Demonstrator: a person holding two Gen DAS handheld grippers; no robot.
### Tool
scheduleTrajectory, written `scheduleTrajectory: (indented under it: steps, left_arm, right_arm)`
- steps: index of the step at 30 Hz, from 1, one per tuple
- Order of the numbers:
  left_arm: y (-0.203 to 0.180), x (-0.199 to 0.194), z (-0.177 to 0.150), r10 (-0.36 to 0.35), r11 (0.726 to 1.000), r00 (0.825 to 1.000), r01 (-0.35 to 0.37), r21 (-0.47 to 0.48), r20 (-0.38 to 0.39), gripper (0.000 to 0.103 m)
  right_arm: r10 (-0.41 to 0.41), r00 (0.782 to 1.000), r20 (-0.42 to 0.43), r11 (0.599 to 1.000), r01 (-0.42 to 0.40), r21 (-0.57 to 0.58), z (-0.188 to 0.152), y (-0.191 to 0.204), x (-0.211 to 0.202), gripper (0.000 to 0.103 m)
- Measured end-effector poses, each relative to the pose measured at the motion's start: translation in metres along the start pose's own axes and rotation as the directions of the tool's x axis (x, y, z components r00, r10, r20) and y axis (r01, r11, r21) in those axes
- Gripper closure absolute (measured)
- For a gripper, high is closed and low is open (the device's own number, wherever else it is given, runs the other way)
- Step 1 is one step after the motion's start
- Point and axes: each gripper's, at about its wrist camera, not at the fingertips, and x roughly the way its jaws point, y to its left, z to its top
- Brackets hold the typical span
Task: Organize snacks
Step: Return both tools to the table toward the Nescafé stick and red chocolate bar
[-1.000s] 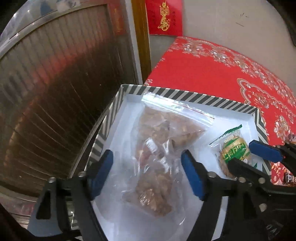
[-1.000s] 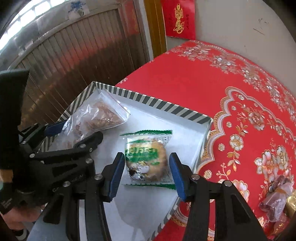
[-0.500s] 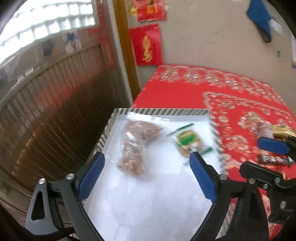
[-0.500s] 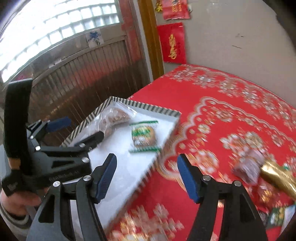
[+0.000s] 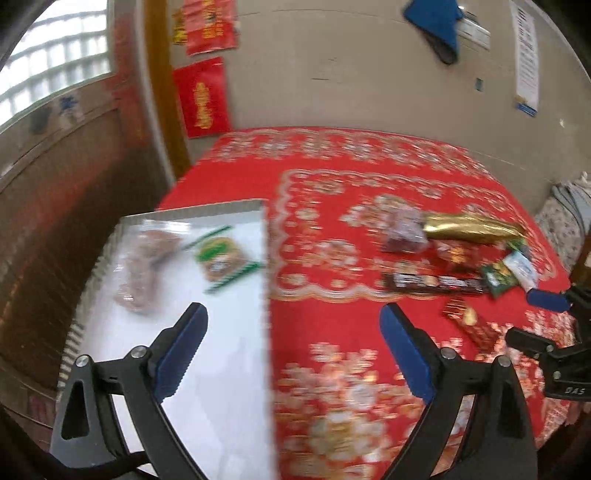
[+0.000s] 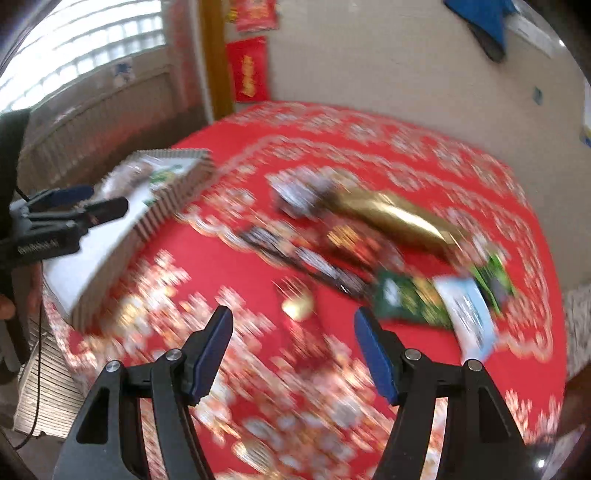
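Red-clothed desk snacks are awaiting both grippers, left and right, hovering with jaws released and empty, needing one packet centred before clenching.

Red tablecloth with a pale floral and scalloped pattern covers the table, pushed up against a beige wall. On that wall: 2 red paper hangings with gold characters beside a wooden door frame, a blue cloth hung high, and a white notice sheet far right. To the left, a glass-block window sits bright above a brown ribbed panel; a patterned fabric lies past the table's right edge, blurred.
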Motion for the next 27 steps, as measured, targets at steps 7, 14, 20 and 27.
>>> scheduleTrajectory:
  steps: [7,14,20,27]
  left_arm:
    - [-0.067,0.029,0.007,-0.041,0.995,0.998,0.046,0.086,-0.057,0.009]
    - [-0.102,0.060,0.017,-0.096,0.946,0.987,0.131,0.298,-0.131,0.009]
    - [-0.109,0.076,0.021,-0.173,0.859,0.967,0.242,0.452,-0.189,0.009]
    - [-0.109,0.091,0.031,-0.225,0.810,0.947,0.313,0.496,-0.229,0.009]
  right_arm:
    - [0.043,0.999,-0.019,0.998,-0.043,0.048,-0.015,-0.015,0.007,0.035]
    - [0.075,0.996,-0.037,0.997,-0.076,-0.009,-0.011,-0.003,0.025,0.035]
    - [0.070,0.995,-0.077,0.997,-0.072,-0.021,-0.006,-0.004,0.046,0.035]
    - [0.062,0.994,-0.095,0.996,-0.068,-0.059,-0.003,0.003,0.052,0.035]
